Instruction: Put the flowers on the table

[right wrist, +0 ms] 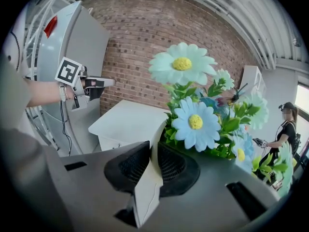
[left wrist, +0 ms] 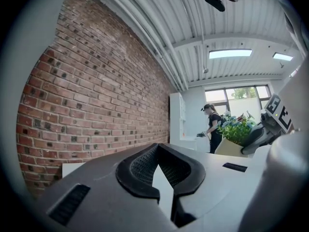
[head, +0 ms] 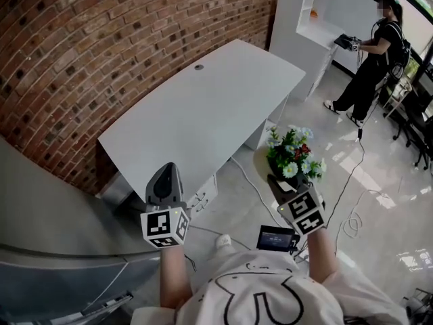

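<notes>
Two tools are raised: the right hand-held gripper (right wrist: 150,168) pinches the pot (right wrist: 145,190) wall of the flowers (head: 292,156), in the air beside the desk's (head: 203,107) right edge. The left hand-held gripper (left wrist: 158,170) is closed, empty. I judge this the carrying step; next, bring the flowers over the edge and lower them upright.

A white rectangular table with a smooth flat top (head: 203,114) stands with its long left edge against a red brick wall (head: 81,53). A small round dark grommet (head: 199,67) sits in the top near the far edge. The table stands on a glossy pale tiled floor (head: 392,208). Thin cables (head: 352,219) trail and loop over the tiles off the table's right edge. Beyond the far right corner, a person in dark clothes (head: 375,53) stands on the floor beside a white shelf unit (head: 318,19).
</notes>
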Tool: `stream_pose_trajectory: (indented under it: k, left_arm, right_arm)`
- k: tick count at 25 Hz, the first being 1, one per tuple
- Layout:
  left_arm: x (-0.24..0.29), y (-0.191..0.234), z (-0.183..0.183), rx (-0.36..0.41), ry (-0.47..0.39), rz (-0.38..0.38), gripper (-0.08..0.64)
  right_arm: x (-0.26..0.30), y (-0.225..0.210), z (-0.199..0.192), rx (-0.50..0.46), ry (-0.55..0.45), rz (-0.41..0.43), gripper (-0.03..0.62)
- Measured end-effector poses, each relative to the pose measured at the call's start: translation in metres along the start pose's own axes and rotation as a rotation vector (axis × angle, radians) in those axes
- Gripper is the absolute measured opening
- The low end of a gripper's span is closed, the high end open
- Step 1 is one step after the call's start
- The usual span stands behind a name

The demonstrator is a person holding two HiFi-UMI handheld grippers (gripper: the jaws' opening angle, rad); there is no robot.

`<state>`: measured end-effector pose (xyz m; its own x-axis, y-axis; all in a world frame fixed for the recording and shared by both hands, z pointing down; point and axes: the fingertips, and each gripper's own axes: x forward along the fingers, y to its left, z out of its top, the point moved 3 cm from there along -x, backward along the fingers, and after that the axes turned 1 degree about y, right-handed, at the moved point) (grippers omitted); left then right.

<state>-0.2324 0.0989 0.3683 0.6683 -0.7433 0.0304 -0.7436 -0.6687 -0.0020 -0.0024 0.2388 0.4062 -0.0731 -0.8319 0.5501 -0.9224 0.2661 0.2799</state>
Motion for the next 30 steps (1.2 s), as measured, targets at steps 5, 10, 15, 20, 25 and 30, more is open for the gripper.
stream_pose_trajectory:
  k: [5,10,15,20,25,30]
  left_arm:
    - [0.032,0.033,-0.004,-0.009,0.002,-0.023,0.012]
    - [0.053,0.050,-0.005,-0.025,-0.003,-0.033,0.012]
    - [0.062,0.055,-0.013,-0.018,0.014,-0.035,0.012]
    - [0.070,0.056,-0.017,-0.025,0.016,-0.038,0.012]
    - [0.086,0.063,-0.018,-0.025,0.010,-0.019,0.012]
    - [0.112,0.068,-0.015,-0.025,0.000,0.010,0.012]
  right_arm:
    - [0.033,-0.004,0.020,0.007,0.005,-0.028,0.052]
    - [0.054,-0.007,0.031,-0.001,0.025,-0.030,0.052]
    - [0.066,-0.010,0.037,-0.009,0.038,-0.022,0.052]
    - [0.076,-0.016,0.035,-0.002,0.037,-0.015,0.052]
    - [0.095,-0.029,0.037,-0.007,0.024,-0.003,0.052]
    - [0.117,-0.052,0.045,-0.027,0.002,0.020,0.052]
